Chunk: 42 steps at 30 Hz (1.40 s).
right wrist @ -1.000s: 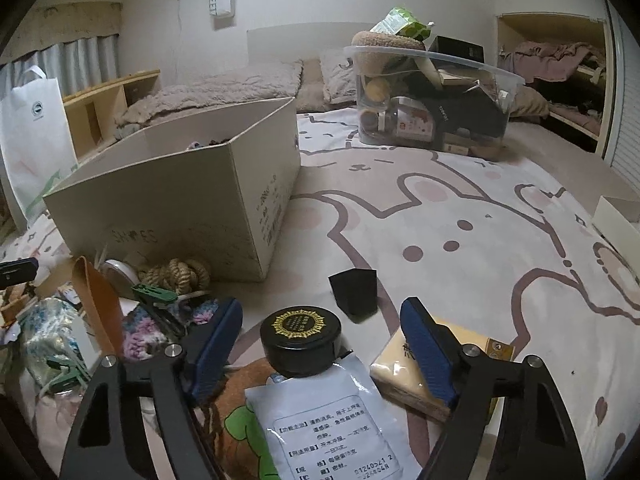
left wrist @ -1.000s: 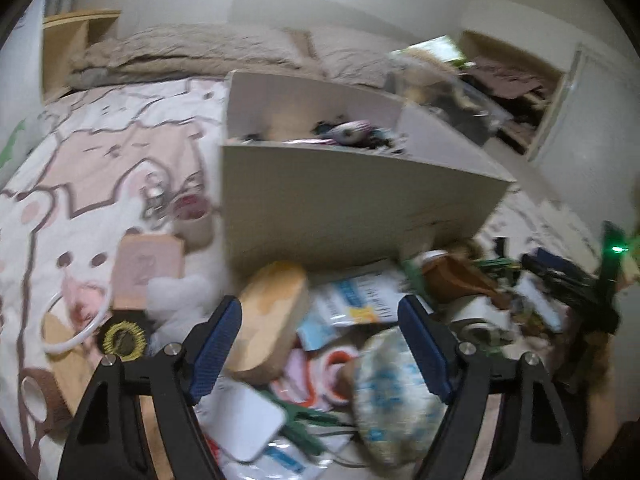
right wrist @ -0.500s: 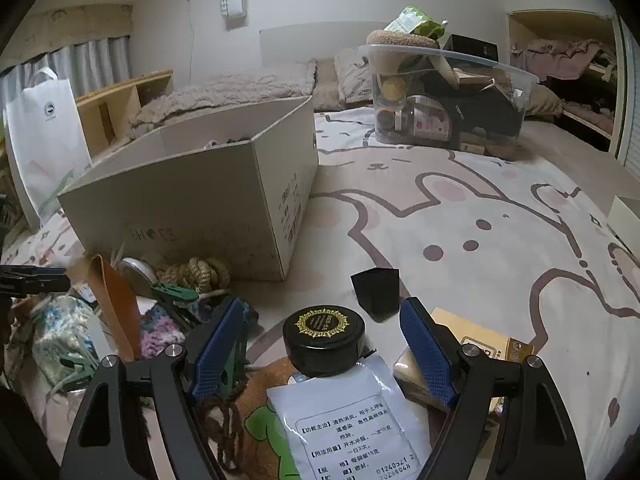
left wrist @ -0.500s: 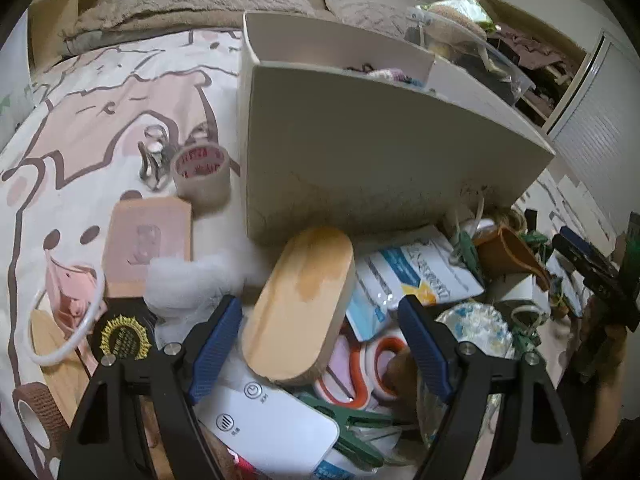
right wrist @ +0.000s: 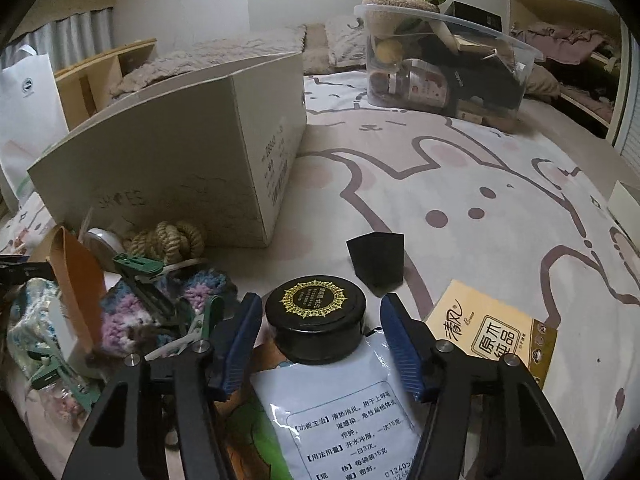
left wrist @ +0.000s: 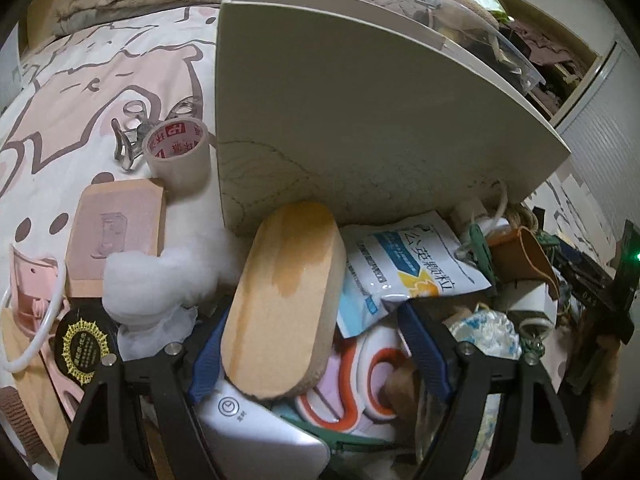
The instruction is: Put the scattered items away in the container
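A beige cardboard box [left wrist: 360,120] stands on the bed, seen from its other corner in the right wrist view [right wrist: 180,184]. Loose items lie heaped against its front. My left gripper [left wrist: 314,356] points down into the heap with an oval wooden block [left wrist: 284,292] between its jaws. They are closing slightly, and the right pad [left wrist: 420,352] stands clear of the block. My right gripper [right wrist: 322,340] has a round black jar [right wrist: 316,316] with a gold-printed lid between its blue pads. These jaws are closing, with a gap on both sides of the jar.
Left of the box lie a tape roll [left wrist: 178,152], a clear claw clip [left wrist: 128,140], a pink block [left wrist: 116,236] and a cotton wad [left wrist: 156,280]. Near the jar sit a black cup [right wrist: 376,260], a tissue pack [right wrist: 488,332], a white sachet [right wrist: 348,420] and a rope knot [right wrist: 168,236]. A full clear bin [right wrist: 440,68] stands behind.
The left gripper has sunk toward the heap, and the wooden block now lies between its jaws. The right jaws have narrowed around the black jar, which has not moved.
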Motion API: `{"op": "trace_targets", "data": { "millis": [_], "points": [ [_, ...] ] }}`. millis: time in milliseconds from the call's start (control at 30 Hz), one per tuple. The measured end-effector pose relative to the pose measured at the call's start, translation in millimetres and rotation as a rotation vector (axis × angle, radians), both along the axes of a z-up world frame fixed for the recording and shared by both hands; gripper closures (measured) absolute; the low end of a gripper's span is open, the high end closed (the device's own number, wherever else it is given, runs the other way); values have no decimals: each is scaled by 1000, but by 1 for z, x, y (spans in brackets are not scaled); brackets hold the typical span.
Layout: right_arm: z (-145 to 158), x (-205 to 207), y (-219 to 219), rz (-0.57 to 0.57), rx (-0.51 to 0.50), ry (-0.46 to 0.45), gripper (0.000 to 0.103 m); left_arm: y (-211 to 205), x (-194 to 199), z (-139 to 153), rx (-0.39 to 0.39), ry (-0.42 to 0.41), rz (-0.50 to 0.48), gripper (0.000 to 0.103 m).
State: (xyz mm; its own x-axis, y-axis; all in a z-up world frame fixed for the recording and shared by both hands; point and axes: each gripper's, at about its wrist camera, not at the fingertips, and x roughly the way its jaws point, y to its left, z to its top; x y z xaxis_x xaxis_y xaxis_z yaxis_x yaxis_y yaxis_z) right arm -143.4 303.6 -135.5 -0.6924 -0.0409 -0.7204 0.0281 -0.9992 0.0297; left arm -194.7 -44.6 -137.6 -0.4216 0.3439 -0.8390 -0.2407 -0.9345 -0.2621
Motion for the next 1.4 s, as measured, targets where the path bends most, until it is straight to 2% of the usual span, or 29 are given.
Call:
{"op": "trace_targets", "data": {
  "millis": [200,533,633,667,733,767,833,1000,1200,1400],
  "points": [
    [0,1,3,-15,-5,3,52,-6,1,1,31,1,16,28],
    [2,4,5,-15,-30,12,52,-28,3,4,224,-35,22,28],
    [3,6,4,-15,-30,15,52,-31,2,4,259,-44,37,28],
    [4,6,4,-15,-28,16,52,-31,1,4,261,-46,46,29],
    [4,6,3,-14,-28,18,52,-31,-2,2,256,-53,66,41],
    [4,6,3,-14,-30,19,52,-31,-3,1,253,-55,76,42],
    [4,7,3,-12,-32,21,52,-33,-5,0,243,-56,95,52],
    [5,8,3,-11,-37,23,52,-34,-4,0,225,-43,119,61],
    [6,9,3,-9,-42,35,52,-31,1,2,202,-11,136,62],
    [9,10,3,-2,-52,46,52,-20,10,8,129,43,142,63]
  ]
}}
